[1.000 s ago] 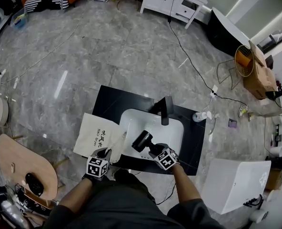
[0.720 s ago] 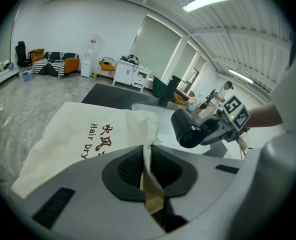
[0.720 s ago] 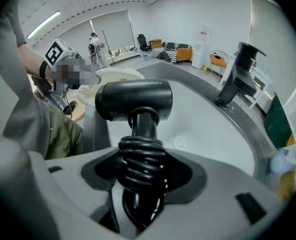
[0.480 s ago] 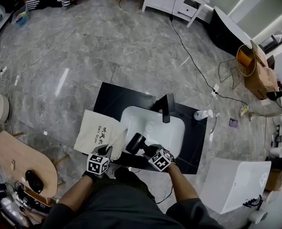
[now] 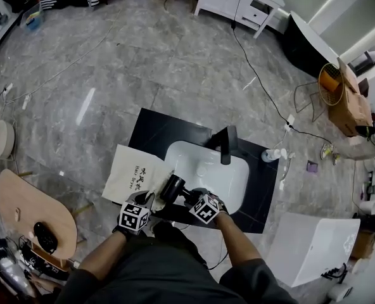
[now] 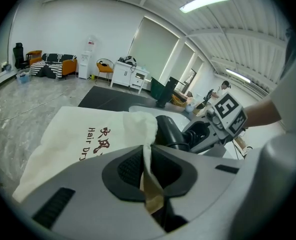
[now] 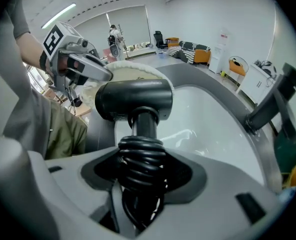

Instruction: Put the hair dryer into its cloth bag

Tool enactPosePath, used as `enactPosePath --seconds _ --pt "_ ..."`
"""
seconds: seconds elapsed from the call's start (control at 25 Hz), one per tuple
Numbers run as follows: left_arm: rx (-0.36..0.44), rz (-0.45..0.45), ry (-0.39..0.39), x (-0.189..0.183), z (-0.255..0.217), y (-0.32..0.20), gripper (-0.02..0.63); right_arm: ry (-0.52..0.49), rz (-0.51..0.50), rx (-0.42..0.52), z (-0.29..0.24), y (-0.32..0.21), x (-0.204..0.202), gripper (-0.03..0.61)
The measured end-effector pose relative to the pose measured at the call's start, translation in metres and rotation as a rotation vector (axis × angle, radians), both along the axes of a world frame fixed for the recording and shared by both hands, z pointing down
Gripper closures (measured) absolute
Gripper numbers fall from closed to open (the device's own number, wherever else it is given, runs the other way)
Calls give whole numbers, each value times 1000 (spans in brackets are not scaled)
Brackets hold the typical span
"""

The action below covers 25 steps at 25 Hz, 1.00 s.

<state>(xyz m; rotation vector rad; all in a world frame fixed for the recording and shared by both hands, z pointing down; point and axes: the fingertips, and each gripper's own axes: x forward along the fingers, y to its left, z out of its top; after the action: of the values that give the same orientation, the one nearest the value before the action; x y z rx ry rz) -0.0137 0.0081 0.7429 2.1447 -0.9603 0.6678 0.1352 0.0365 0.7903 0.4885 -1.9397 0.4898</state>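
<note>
Gripping noted on both sides. The right gripper [image 5: 190, 198] [image 7: 140, 171] has its fingers clenched on the handle of the hair dryer [image 5: 172, 187] [image 7: 134, 100], where the black cord is coiled round it.

Dryer position: held off the counter [image 5: 156, 132], above the front-left part of the white sink [image 5: 206, 160], close to the counter's front edge.

Dryer orientation: the handle runs from the right gripper's fingers up and away toward the counter's left edge. The barrel sits crosswise on top of it. The barrel's long axis lies roughly level, and one end faces the mouth of the cloth bag [image 5: 135, 173] [image 6: 83, 134]. Which end that is, nozzle or intake, I cannot tell. In the left gripper view the dryer [image 6: 170, 131] sits just beside the bag's raised lip; whether they touch I cannot tell.

Bag: cream, with dark print on it. It lies flat at the counter's front-left corner and overhangs the left edge, with its mouth turned toward the sink.

The left gripper [image 5: 147, 199] [image 6: 148, 181] has its fingers pinched together on a fold of the bag's mouth edge, lifting it off the counter.

A black faucet [image 5: 226, 143] stands at the sink's back edge, well apart from the dryer.
</note>
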Motion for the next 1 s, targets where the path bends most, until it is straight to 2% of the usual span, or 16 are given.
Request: enactPosePath --seconds 0.52,1.0 --pt "23 33 31 4 -9 -7 586 48 -102 21 9 -48 -59 336" --pt "36 213 41 14 -14 3 588 58 -146 72 10 -80 -117 336"
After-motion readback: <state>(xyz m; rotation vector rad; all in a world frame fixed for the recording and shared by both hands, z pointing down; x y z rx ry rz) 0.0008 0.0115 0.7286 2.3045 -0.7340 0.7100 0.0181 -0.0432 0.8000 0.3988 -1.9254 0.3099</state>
